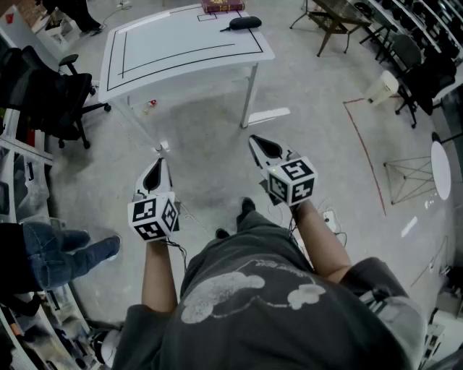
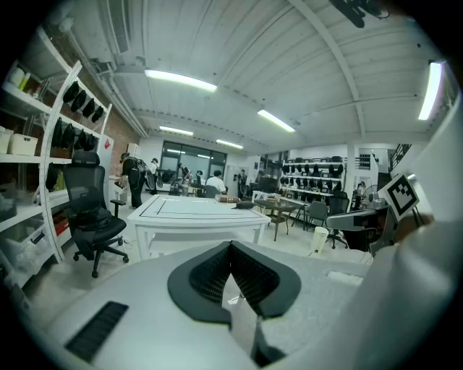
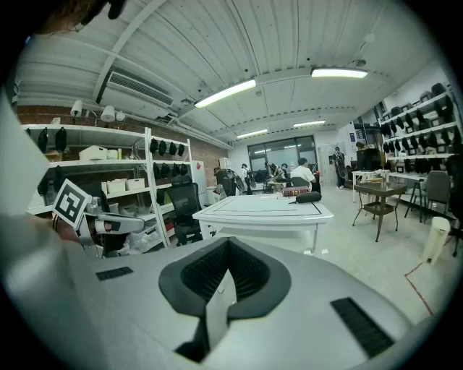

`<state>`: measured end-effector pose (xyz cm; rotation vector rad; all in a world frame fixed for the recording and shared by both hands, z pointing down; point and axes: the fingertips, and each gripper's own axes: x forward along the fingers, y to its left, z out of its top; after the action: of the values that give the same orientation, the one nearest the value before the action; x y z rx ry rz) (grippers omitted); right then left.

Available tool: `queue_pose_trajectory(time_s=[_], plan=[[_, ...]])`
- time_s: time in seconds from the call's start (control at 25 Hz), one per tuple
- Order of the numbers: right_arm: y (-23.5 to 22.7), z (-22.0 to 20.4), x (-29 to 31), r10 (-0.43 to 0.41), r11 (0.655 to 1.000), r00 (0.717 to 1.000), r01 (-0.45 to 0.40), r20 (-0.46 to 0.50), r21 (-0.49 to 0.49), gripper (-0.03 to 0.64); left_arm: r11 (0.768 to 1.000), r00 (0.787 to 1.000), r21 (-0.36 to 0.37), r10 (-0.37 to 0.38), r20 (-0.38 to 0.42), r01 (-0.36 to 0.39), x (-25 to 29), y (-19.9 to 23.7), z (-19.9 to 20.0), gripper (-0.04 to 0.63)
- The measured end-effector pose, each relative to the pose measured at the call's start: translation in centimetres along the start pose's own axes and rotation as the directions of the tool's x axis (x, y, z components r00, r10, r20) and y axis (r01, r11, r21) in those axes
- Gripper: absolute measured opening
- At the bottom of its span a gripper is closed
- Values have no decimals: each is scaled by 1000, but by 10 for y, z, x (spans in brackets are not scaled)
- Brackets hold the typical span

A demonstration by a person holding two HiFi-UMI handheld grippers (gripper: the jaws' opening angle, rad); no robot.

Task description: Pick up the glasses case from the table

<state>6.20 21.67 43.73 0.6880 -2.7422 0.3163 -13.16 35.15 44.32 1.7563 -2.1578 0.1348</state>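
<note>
I hold my left gripper and right gripper clenched on nothing, well short of the white table, the glasses case lying at its far edge.

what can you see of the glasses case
The glasses case is a dark, long, round-ended pod, seemingly closed, lying flat near the far edge of the white table, close to a reddish box. A thin dark tail sticks out of one end. Only the tabletop appears to touch it.
</note>
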Motion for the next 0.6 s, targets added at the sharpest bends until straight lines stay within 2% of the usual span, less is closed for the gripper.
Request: queue_pose_trajectory(time_s=[0.36, 0.6], plan=[[18, -6, 4, 1, 1000, 1000, -1, -16, 2, -2, 1000, 1000, -17, -5, -4, 5, -16, 11, -9, 2], [33, -9, 8, 18, 999, 999, -19, -32, -30, -2, 999, 1000, -39, 10, 7, -10, -24, 23, -12, 2]])
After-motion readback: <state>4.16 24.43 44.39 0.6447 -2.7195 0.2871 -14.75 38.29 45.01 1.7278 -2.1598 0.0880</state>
